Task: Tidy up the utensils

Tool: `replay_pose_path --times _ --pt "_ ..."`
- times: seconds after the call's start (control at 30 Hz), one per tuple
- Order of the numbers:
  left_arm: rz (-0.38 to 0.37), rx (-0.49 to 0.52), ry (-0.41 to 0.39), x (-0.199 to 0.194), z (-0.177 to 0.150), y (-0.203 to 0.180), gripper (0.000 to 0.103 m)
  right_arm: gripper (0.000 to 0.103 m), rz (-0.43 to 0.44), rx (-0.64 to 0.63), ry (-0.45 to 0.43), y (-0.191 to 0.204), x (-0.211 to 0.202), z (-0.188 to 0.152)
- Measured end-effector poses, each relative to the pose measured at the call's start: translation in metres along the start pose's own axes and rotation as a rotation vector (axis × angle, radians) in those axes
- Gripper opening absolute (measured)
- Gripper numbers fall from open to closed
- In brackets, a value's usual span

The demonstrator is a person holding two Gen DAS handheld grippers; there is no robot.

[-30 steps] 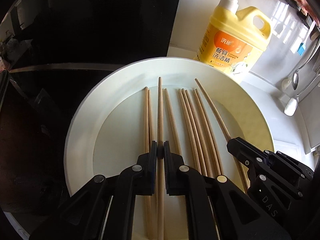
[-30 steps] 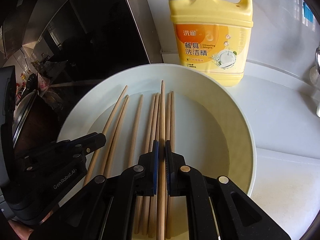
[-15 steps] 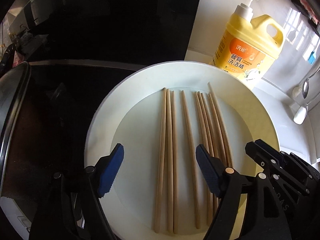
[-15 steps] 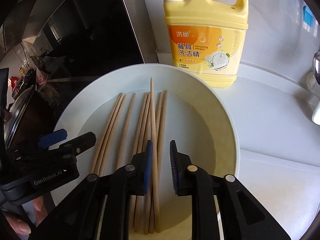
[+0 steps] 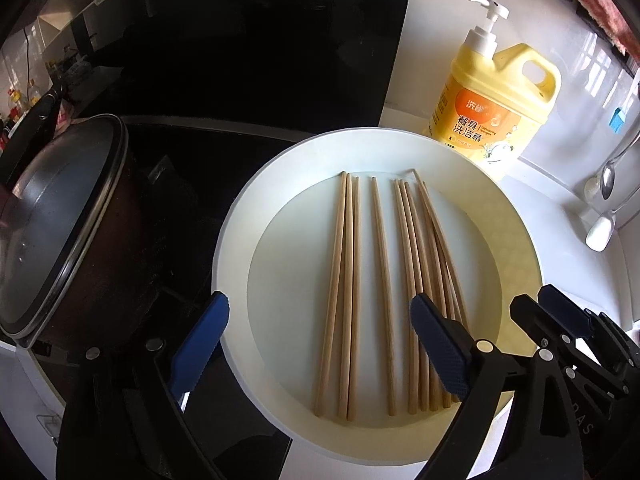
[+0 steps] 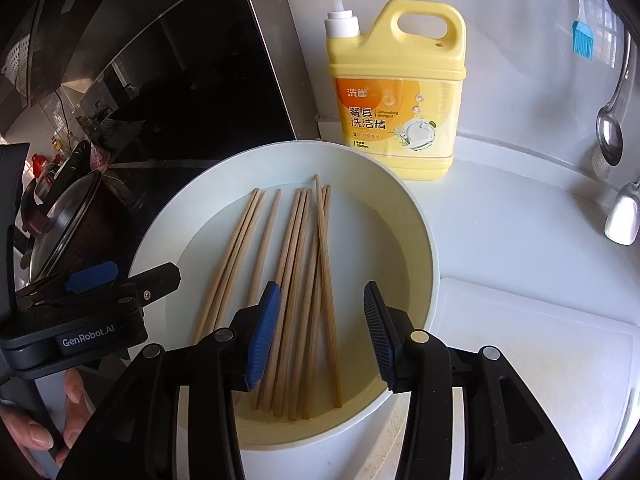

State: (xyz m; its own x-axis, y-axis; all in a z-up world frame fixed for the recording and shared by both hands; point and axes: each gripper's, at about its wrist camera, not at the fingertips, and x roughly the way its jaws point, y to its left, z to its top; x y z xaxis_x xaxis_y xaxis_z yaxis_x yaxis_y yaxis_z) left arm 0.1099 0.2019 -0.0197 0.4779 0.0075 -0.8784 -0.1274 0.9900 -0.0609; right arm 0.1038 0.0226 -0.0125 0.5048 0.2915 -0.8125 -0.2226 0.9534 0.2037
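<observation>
Several wooden chopsticks (image 5: 380,288) lie side by side in a wide white bowl (image 5: 236,216); they also show in the right wrist view (image 6: 296,264), inside the same bowl (image 6: 424,240). My left gripper (image 5: 320,344) is open and empty, raised above the near ends of the left chopsticks. My right gripper (image 6: 320,332) is open and empty above the right bundle, one chopstick lying across the others. The right gripper's black body (image 5: 568,340) shows at the lower right of the left wrist view. The left gripper (image 6: 120,284) shows at the left of the right wrist view.
A yellow dish-soap bottle (image 6: 396,92) stands behind the bowl on the white counter (image 6: 520,232). A dark pot with a glass lid (image 5: 52,220) sits left on the black cooktop. Spoons (image 6: 610,132) and a blue brush (image 6: 582,38) hang on the right wall.
Both grippers have let go of the chopsticks they were shut on, opened wide and drawn back upward. The chopsticks now lie loose in the bowl.
</observation>
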Motion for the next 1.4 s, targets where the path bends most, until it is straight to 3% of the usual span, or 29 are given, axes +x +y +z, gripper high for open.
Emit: replay_pose_path --times 0.47,1.4 --pt "0.041 -0.005 -0.030 -0.031 -0.010 -0.002 0.094 0.047 0.005 -0.022 -0.031 0.008 -0.023 -0.006" --pt "0.078 -0.026 -0.027 -0.040 -0.011 0.005 0.096 0.053 0.000 -0.023 -0.049 0.012 -0.036 -0.006"
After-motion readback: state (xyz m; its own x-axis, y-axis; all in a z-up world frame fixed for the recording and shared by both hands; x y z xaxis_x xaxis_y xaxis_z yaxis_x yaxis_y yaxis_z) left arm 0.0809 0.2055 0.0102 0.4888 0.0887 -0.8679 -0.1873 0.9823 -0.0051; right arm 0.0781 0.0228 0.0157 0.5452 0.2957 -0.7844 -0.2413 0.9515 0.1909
